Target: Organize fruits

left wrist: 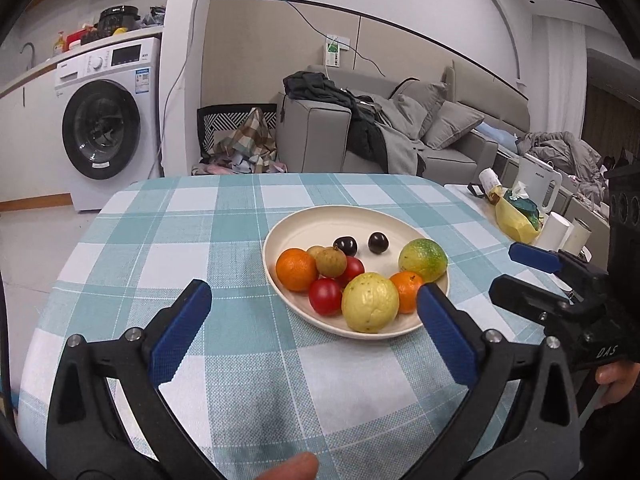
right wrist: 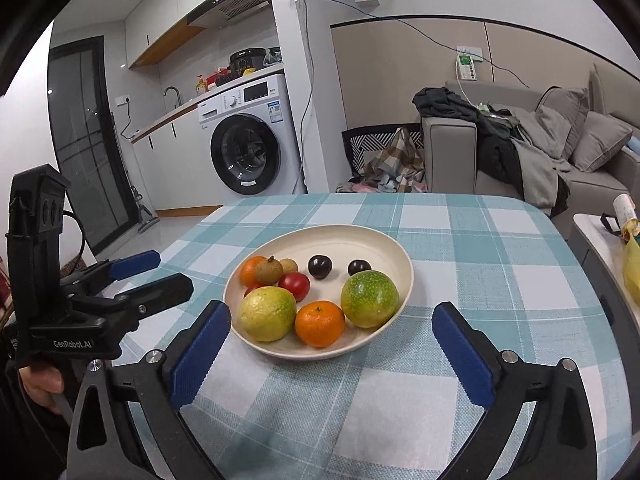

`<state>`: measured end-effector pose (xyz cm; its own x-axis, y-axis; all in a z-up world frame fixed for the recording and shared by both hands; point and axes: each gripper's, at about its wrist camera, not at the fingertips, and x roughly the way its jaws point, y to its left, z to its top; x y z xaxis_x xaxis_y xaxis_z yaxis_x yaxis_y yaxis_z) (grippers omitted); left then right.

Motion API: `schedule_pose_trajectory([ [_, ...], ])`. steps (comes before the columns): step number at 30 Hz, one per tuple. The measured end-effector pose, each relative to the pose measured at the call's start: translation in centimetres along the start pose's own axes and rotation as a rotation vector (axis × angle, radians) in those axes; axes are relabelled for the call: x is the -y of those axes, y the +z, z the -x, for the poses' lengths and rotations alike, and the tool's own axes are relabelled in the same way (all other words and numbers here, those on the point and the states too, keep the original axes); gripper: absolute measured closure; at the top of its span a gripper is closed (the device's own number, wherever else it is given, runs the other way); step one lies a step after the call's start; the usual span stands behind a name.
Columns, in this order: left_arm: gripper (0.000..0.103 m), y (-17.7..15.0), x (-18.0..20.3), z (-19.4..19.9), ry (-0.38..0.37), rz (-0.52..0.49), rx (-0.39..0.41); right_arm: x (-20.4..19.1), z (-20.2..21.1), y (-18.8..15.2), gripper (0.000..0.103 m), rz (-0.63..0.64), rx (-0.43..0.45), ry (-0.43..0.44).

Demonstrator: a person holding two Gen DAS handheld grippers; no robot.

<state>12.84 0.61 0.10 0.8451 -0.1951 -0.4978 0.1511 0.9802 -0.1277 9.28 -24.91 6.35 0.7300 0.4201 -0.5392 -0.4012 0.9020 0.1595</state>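
Note:
A cream plate (left wrist: 320, 216) (right wrist: 332, 232) sits on the checked tablecloth and holds the fruit. On it lie a yellow-green fruit (left wrist: 370, 302) (right wrist: 268, 313), a greener one (left wrist: 423, 260) (right wrist: 370, 299), two oranges (left wrist: 296, 270) (right wrist: 320, 323), two red tomatoes (left wrist: 325, 296), a brown longan (left wrist: 331, 262) and two dark cherries (left wrist: 378, 242) (right wrist: 320, 267). My left gripper (left wrist: 313, 288) (right wrist: 173, 270) stands open just short of the plate's near left rim, with nothing between its pads. My right gripper (right wrist: 331, 308) (left wrist: 505, 269) is open at the near right rim, also empty.
A low side table (left wrist: 460, 192) to the right carries a white kettle (left wrist: 538, 180), a yellow bag (left wrist: 516, 220) and two cups. Beyond the table's far edge are a washing machine (right wrist: 248, 148), a laundry basket and a grey sofa (left wrist: 400, 136).

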Motion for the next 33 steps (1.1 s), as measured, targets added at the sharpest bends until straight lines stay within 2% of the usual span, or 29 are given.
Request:
schedule_pose_trajectory([
  [14, 0.001, -1.3, 0.7, 1.9, 0.023, -0.013, 0.083, -0.1, 1.6, -0.9, 0.0, 0.024, 0.093, 0.032],
  [33, 0.001, -1.2, 0.7, 1.9, 0.026, -0.005, 0.085, -1.0, 2.1, -1.4, 0.0, 0.062, 0.106, 0.004],
])
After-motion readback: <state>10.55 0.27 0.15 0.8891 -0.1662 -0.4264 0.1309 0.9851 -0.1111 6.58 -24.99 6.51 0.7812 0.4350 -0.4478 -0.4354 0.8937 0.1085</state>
